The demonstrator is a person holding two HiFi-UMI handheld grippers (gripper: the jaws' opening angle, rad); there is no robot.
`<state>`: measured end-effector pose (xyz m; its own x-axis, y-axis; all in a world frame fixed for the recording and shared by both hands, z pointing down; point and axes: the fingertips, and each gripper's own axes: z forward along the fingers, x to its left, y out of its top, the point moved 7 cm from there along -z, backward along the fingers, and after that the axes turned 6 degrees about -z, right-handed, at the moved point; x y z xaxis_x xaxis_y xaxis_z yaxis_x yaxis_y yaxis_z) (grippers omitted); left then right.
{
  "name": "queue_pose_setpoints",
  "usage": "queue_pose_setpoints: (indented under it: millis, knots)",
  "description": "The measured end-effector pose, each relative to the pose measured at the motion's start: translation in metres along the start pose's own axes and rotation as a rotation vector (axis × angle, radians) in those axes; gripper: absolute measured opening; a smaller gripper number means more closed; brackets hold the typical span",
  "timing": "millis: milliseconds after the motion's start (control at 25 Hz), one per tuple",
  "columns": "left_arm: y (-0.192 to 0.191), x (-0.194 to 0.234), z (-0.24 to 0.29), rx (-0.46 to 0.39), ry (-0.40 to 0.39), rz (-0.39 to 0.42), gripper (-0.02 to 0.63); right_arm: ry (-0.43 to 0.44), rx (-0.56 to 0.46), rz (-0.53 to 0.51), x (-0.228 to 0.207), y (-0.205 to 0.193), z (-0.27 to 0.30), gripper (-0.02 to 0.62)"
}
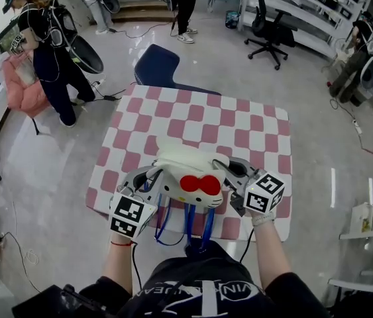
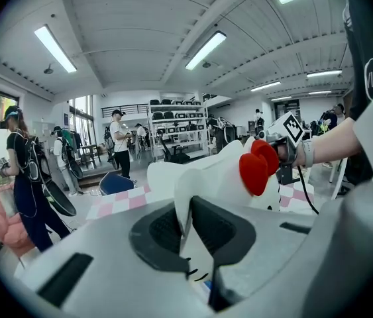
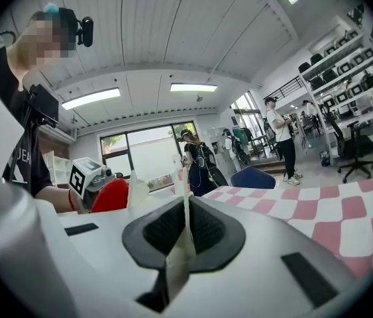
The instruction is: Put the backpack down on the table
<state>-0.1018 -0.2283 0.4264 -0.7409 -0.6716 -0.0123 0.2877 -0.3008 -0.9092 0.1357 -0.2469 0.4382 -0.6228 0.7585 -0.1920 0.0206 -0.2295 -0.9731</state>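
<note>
A white cat-shaped backpack (image 1: 187,175) with a red bow (image 1: 200,183) and blue straps (image 1: 193,225) hangs at the near edge of the pink-and-white checkered table (image 1: 199,121). My left gripper (image 1: 152,176) is shut on its left side; white fabric (image 2: 185,212) is pinched between the dark pads (image 2: 222,230). On the other side my right gripper (image 1: 228,172) is shut on a thin fold of the white fabric (image 3: 185,234). In the left gripper view the backpack (image 2: 222,174) fills the centre, bow to the right.
A blue chair (image 1: 158,65) stands at the table's far edge. A person in dark clothes (image 1: 48,52) stands at the far left by a pink seat (image 1: 22,85). A black office chair (image 1: 269,32) and shelving (image 1: 312,8) are at the back right.
</note>
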Motion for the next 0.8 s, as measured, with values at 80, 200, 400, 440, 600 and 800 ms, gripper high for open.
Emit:
queue_pose_setpoints:
  millis: [80, 200, 400, 440, 600, 800]
  knots:
    - [0.0, -0.001, 0.002, -0.001, 0.006, -0.001, 0.029, 0.001, 0.001, -0.011, -0.002, -0.002, 0.0, 0.01]
    - [0.001, 0.0, 0.004, 0.0, 0.015, 0.003, 0.029, 0.004, -0.003, -0.027, -0.004, 0.0, 0.001, 0.011]
    - [0.006, 0.0, 0.006, 0.003, 0.029, 0.001, 0.031, 0.009, -0.007, -0.061, -0.007, 0.003, 0.002, 0.011]
    - [0.005, -0.001, 0.005, 0.001, 0.032, 0.001, 0.029, 0.011, -0.008, -0.068, -0.007, 0.003, 0.002, 0.01]
    - [0.004, 0.0, 0.008, 0.005, 0.039, -0.007, 0.031, 0.022, -0.007, -0.076, -0.013, 0.001, 0.006, 0.011]
    - [0.009, 0.012, 0.024, 0.017, 0.051, -0.018, 0.031, 0.032, -0.001, -0.092, -0.032, 0.004, 0.02, 0.011]
